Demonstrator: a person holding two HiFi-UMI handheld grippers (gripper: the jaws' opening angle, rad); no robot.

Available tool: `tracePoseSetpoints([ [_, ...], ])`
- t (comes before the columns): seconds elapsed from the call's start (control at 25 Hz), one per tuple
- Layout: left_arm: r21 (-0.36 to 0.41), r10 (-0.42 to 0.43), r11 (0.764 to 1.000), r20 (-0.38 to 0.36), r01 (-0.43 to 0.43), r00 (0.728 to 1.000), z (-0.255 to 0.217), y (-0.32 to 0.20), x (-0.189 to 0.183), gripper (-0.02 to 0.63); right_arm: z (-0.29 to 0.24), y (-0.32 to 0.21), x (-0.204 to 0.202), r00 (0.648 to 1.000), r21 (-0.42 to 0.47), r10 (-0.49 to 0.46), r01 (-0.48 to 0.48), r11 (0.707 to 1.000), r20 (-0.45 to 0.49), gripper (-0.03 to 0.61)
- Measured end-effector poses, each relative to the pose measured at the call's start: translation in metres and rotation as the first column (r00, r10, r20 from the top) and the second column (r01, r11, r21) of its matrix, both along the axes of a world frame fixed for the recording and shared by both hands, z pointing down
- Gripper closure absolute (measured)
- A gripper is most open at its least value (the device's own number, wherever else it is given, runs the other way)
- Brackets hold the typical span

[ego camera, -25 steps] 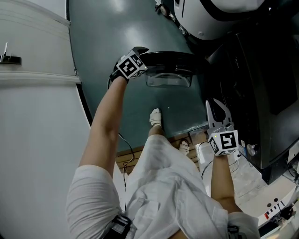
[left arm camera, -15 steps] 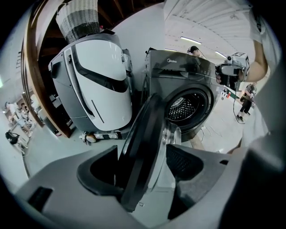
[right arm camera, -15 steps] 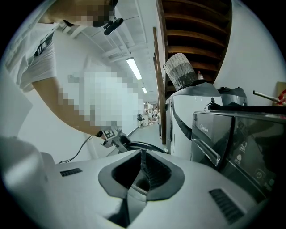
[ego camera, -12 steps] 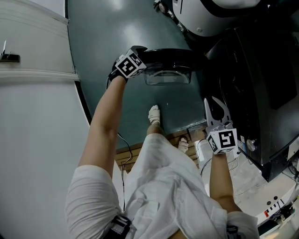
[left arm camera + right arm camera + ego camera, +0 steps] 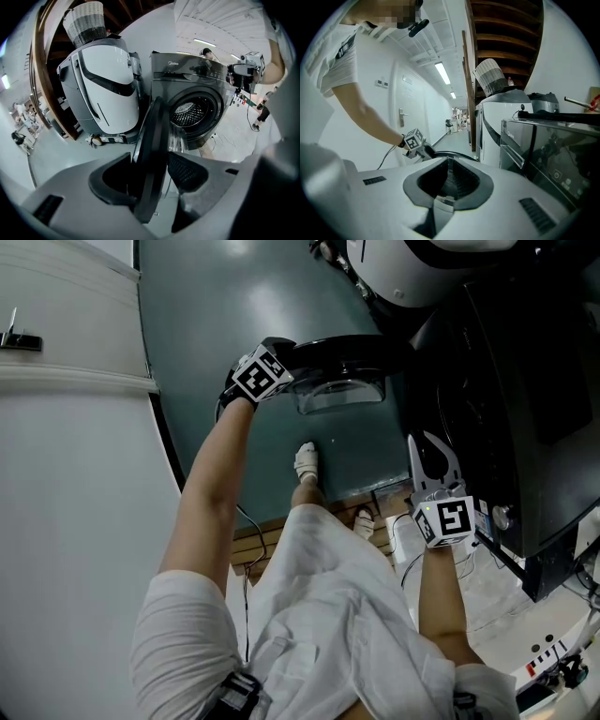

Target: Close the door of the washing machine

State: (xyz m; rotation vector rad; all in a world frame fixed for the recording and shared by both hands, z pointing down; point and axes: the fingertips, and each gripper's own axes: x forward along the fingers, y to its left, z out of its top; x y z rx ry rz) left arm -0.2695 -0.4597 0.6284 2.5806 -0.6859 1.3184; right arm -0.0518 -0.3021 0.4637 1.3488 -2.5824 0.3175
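The dark washing machine stands at the right with its round door swung out toward the left. My left gripper is at the door's outer end. In the left gripper view the black door rim stands edge-on between the jaws of the left gripper, which have just been closing and now press on it. Beyond the rim is the open drum. My right gripper hangs in front of the machine with its fingers together and nothing in them. From the right gripper the door's edge shows low ahead.
A white appliance with a woven basket on top stands beside the washing machine. A white wall with a door fills the left. The person's feet stand on the green floor below the door. Cables lie by the machine's base.
The left gripper has stayed on the door's outer end, with the door shifted only slightly. The right gripper has drifted a little to the left. The person's foot has edged forward.
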Motion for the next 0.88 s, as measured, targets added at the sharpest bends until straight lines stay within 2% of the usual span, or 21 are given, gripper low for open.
tracePoseSetpoints([
  [0.28, -0.012, -0.019, 1.000, -0.007, 0.019, 1.000, 0.000, 0.031, 0.007, 0.383, -0.012, 0.015, 0.009, 1.000, 0.017, 0.003, -0.003, 1.000, 0.000, 0.544],
  [0.52, -0.030, -0.070, 0.997, -0.057, 0.068, 0.996, -0.002, 0.058, 0.018, 0.394, -0.018, 0.031, 0.017, 1.000, 0.028, -0.007, 0.007, 1.000, -0.003, 0.545],
  [0.88, -0.045, -0.141, 0.989, -0.091, 0.137, 0.986, -0.004, 0.095, 0.038, 0.400, -0.032, 0.053, 0.035, 1.000, 0.054, -0.015, 0.015, 0.998, 0.002, 0.544],
])
